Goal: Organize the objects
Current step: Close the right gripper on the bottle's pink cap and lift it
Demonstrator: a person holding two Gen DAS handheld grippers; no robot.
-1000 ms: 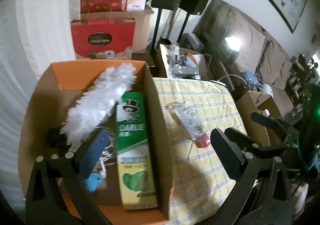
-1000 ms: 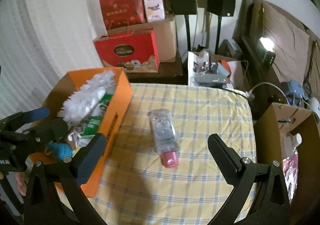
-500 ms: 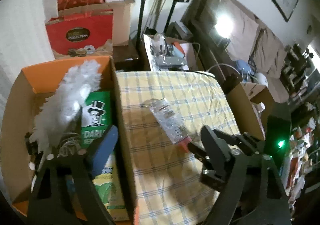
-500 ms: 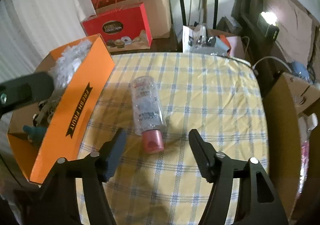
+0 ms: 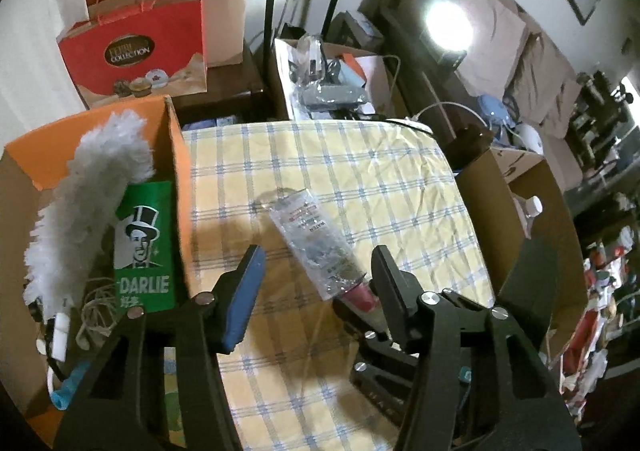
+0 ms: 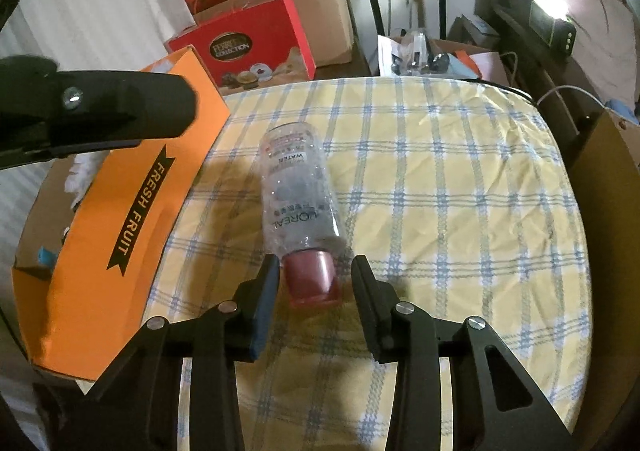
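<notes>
The right gripper [image 6: 312,275] has just been closing; its fingers [image 6: 262,291] flank the pink cap [image 6: 312,277] of the clear plastic bottle [image 6: 298,191] lying on the yellow checked bench [image 6: 460,211], not yet pressing. The left gripper [image 5: 316,279], also closing, grasps nothing, the bottle beyond its fingers. Farther left stands the orange cardboard box [image 6: 120,219].
</notes>
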